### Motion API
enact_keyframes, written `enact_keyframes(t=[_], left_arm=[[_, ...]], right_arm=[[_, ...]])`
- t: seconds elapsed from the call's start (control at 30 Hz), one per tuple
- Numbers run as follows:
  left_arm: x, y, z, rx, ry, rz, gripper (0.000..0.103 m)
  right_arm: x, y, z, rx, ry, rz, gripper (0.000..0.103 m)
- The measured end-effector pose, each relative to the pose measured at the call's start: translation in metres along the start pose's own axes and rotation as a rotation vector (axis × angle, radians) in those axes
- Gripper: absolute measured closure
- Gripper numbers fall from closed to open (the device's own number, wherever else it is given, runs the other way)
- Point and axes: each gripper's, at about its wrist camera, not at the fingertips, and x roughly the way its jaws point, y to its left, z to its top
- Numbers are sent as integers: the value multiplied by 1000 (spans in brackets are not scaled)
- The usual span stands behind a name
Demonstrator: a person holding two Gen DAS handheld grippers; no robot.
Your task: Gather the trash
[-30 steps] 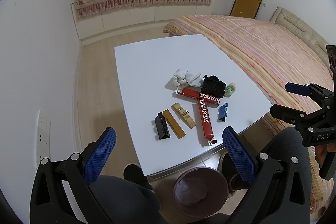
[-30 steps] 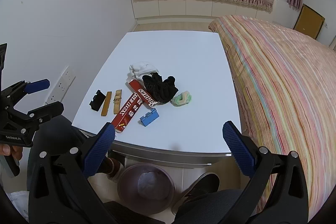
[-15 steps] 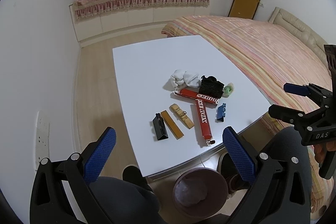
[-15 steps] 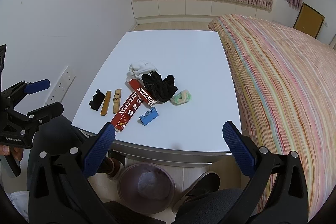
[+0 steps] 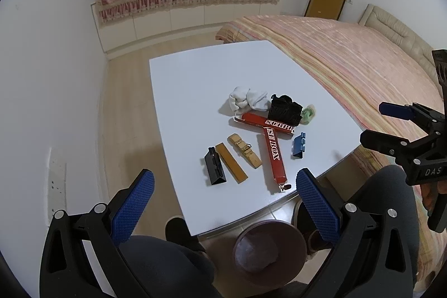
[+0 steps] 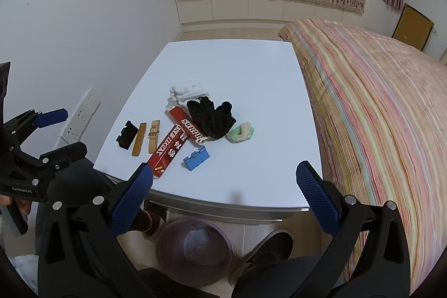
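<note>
White table (image 5: 195, 80), scattered trash (red box (image 5: 275, 154)), both hand-held grippers spread.

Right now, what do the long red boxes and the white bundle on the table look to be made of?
Red boxes: likely glossy printed cardboard, with flat faces, sharp edges and white lettering. White bundle: soft knit fabric, perhaps socks, matte and rumpled. White table: smooth hard top with a faint sheen.

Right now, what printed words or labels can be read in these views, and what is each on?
"SURPR", cut off by a black cloth: upper red box.
"SE BOX": lower red box; other characters on it in the right wrist view are unreadable.
"DAS": right gripper.
"GenRobot.AI": left gripper.
</note>
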Motion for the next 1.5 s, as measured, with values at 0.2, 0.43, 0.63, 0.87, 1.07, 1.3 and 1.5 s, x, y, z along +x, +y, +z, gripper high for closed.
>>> enact_keyframes(t=[0.2, 0.43, 0.63, 0.87, 1.07, 1.3, 1.5], left_arm=[[19, 7, 2, -23, 39, 16, 6], [46, 14, 5, -36, 95, 29, 6], [70, 21, 6, -48, 142, 18, 19], [89, 25, 4, -50, 181, 12, 36], [89, 32, 3, -49, 181, -2, 58], [86, 32, 6, -28, 179, -27, 86], [83, 31, 5, -29, 171, -41, 88]], right_arm=[[13, -7, 13, -32, 11, 9, 3], [42, -16, 27, -71, 44, 19, 3], [75, -26, 33, -89, 90, 35, 7], [105, -35, 37, -100, 136, 54, 30], [116, -33, 34, -110, 141, 63, 48], [116, -31, 35, -120, 136, 69, 68], [111, -30, 35, -110, 127, 71, 69]])
